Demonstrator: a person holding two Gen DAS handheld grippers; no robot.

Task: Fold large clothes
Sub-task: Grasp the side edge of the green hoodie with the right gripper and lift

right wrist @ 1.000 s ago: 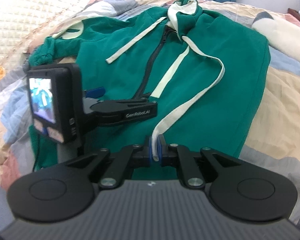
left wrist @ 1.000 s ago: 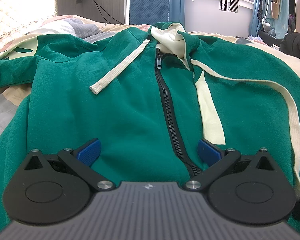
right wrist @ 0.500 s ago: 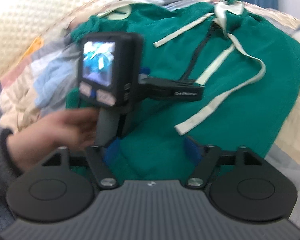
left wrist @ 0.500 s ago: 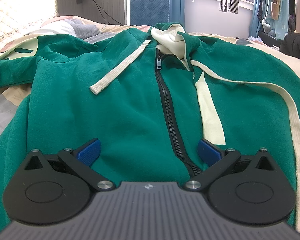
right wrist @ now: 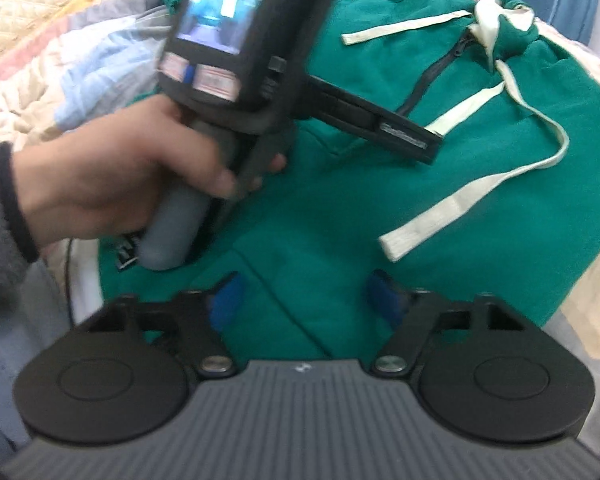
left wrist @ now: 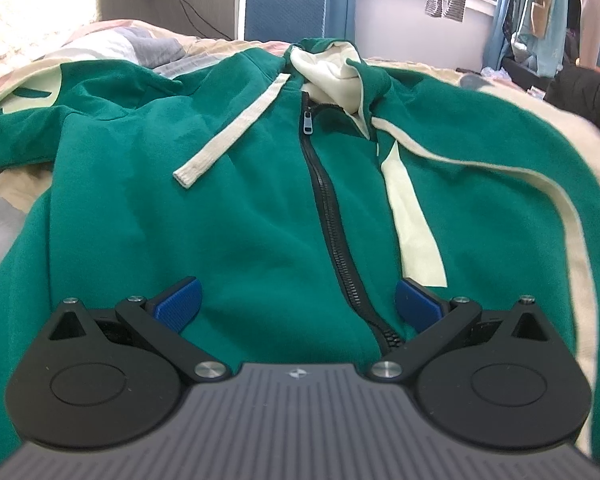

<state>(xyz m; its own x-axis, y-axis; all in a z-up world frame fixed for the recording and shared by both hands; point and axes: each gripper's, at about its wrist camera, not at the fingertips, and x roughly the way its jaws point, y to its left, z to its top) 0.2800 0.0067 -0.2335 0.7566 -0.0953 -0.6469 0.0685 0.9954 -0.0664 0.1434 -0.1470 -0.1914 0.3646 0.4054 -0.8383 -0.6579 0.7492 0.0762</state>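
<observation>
A green zip-up hoodie [left wrist: 240, 208] lies front up on the bed, its black zip [left wrist: 324, 208] closed and its cream drawstrings [left wrist: 228, 136] loose on the chest. My left gripper [left wrist: 298, 300] hovers open over the lower front, astride the zip. In the right wrist view the hoodie [right wrist: 480, 140] fills the middle, and one drawstring end [right wrist: 420, 232] lies free on it. My right gripper [right wrist: 305, 294] is over the near hem; its jaws are closing, with a fold of green fabric between them that the pads do not press. A hand [right wrist: 112, 172] holds the left gripper's handle.
A patchwork quilt [right wrist: 80, 60] covers the bed around the hoodie. Behind the bed stand a blue chair [left wrist: 286, 0] and a rail of hanging clothes [left wrist: 540, 0]. A dark garment [left wrist: 580, 92] lies at the far right edge.
My right gripper let go of the drawstring end, opened wide, rolled and shifted towards the near hem, then began to narrow. The drawstring now rests on the hoodie. The left gripper stayed put.
</observation>
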